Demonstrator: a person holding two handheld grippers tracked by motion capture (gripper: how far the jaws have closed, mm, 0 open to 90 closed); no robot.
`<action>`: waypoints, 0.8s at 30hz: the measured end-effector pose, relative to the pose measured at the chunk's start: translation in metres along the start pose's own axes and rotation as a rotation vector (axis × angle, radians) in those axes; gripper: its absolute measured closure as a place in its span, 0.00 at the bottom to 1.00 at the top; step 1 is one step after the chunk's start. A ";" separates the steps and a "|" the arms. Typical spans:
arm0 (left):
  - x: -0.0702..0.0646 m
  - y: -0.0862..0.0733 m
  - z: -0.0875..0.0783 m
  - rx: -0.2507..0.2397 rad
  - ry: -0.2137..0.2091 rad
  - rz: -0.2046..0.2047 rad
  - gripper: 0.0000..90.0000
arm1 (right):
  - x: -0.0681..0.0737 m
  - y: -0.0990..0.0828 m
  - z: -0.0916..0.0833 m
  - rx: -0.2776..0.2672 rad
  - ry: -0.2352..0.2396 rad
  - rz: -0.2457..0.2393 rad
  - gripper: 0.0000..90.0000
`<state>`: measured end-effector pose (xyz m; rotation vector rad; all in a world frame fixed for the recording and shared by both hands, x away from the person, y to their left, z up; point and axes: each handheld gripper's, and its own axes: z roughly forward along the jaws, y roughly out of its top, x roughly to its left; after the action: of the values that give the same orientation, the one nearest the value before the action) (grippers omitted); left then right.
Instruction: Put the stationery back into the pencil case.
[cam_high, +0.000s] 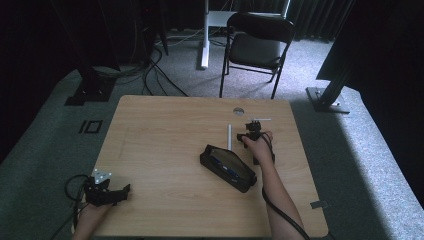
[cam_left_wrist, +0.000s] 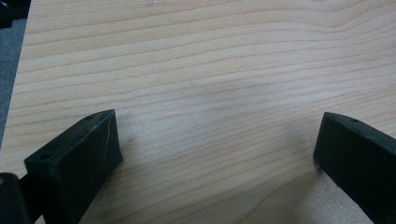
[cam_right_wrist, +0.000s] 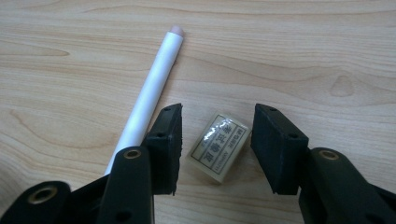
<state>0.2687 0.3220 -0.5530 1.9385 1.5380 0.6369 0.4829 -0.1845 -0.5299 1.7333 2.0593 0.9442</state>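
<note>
Tongs on my right hand (cam_right_wrist: 217, 140) stand parted around a small wrapped eraser (cam_right_wrist: 218, 143), one jaw on either side of it and neither one touching; it lies flat on the tabletop (cam_right_wrist: 289, 56) with its printed label up. Just beyond the jaw at nine o'clock, a white pen (cam_right_wrist: 152, 88) lies pointing toward twelve o'clock, its pinkish tip farthest from me. From the high view, my right tongs (cam_high: 252, 131) sit at about two o'clock on the tabletop (cam_high: 165, 130), with a black pencil case (cam_high: 228, 167) lying open near the middle, at seven o'clock from them. My left tongs (cam_left_wrist: 217, 149) are spread wide over bare wood, resting at the eight o'clock corner (cam_high: 122, 190).
</note>
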 end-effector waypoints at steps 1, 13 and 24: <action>0.000 0.000 0.000 0.001 0.000 0.001 0.01 | 0.001 0.000 0.000 0.005 -0.002 -0.004 0.60; 0.000 0.000 0.000 0.001 0.000 0.001 0.01 | 0.005 -0.001 0.002 0.053 -0.045 -0.082 0.75; 0.000 0.000 0.000 0.001 0.000 0.001 0.01 | 0.004 -0.001 0.001 0.071 -0.040 -0.104 0.76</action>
<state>0.2686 0.3220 -0.5529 1.9398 1.5376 0.6367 0.4819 -0.1801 -0.5299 1.6475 2.1576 0.8087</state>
